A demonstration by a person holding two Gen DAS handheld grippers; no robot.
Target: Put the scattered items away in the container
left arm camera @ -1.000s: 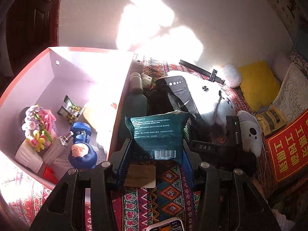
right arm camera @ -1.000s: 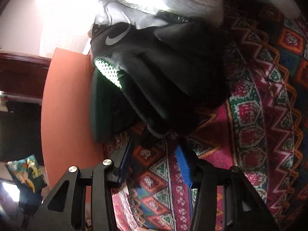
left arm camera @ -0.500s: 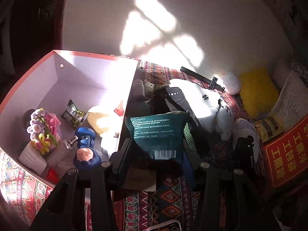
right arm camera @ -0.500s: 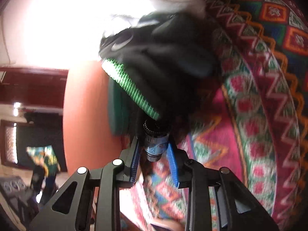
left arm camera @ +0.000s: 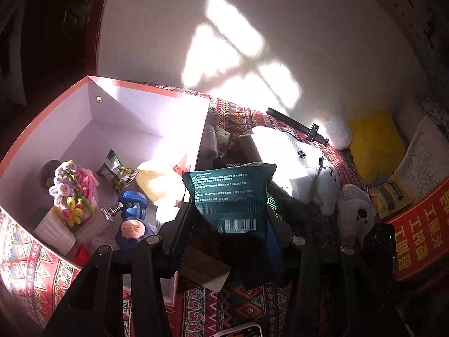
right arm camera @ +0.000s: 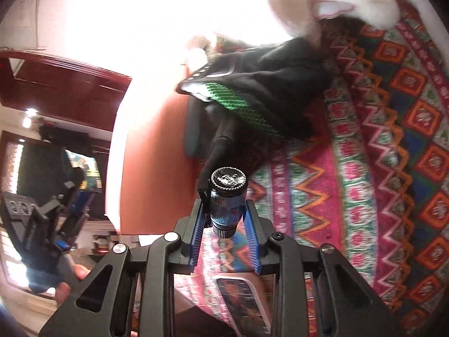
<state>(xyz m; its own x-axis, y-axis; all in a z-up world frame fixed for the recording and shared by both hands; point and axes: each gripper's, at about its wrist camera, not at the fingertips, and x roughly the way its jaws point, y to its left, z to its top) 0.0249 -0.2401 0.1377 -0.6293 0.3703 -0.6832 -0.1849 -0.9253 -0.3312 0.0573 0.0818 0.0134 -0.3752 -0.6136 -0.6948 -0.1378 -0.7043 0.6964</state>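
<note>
Patterned cloth (right arm camera: 350, 196); left tool (left arm camera: 230, 221) gripping packet (left arm camera: 230, 196); right tool (right arm camera: 224, 219) gripping bottle (right arm camera: 226, 205)

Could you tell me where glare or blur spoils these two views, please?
Left wrist view: hard window sunlight burns out the white plush cushion and part of the orange-rimmed box's inner wall; the dark green snack packet stays readable. Right wrist view: the upper area is blown out white, the patterned cloth smears at the edges; the small blue bottle is sharp.
</note>
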